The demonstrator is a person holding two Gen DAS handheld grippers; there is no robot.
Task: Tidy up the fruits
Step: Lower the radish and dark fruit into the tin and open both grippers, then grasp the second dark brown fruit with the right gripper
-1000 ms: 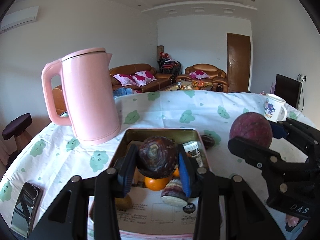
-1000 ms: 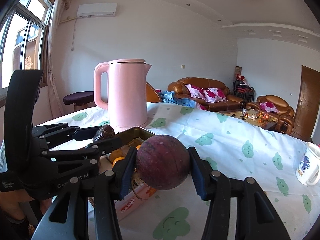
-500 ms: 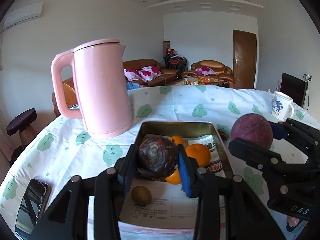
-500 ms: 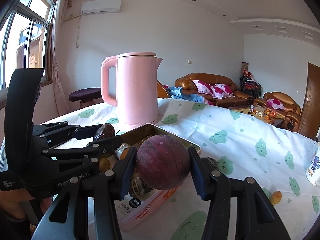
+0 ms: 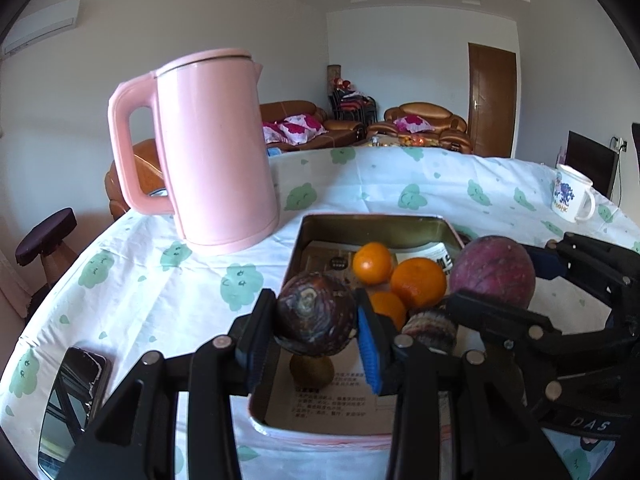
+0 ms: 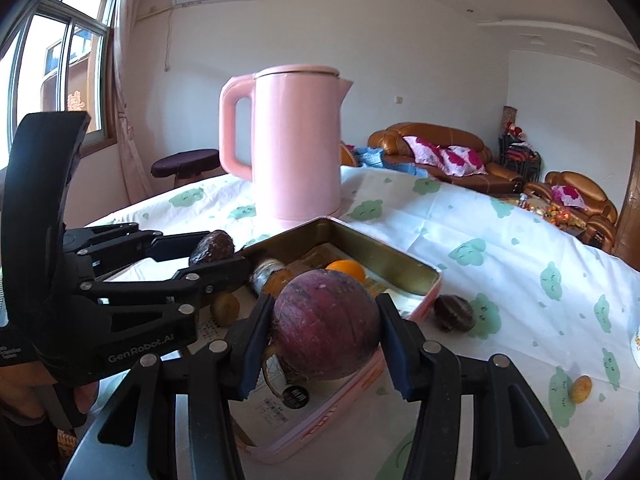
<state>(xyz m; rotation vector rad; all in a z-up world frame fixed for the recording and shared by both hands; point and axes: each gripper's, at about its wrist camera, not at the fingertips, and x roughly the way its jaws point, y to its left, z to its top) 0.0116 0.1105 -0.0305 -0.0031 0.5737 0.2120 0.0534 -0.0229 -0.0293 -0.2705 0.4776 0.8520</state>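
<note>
Both claws hover over the tin (image 5: pixel 372 226). The left claw (image 5: pixel 316 334) pinches a dark passionfruit (image 5: pixel 316 318), stem scar facing the camera. The right claw (image 6: pixel 326 346) pinches a rounder purple fruit (image 6: pixel 326 330), its axis probably running sideways.

Bright daylight throughout, entering from the window (image 6: pixel 52 68) at far left of the right wrist view, where panes are overexposed. Soft shadows on the tablecloth (image 5: pixel 160 280) beside the pink kettle (image 5: pixel 208 148). Sky reflection and glare on the phone screen (image 5: pixel 68 400) at near left. Strong fisheye bending at edges, black vignette in corners. Sharp focus overall; slight softness on the far sofas (image 6: pixel 440 152).
</note>
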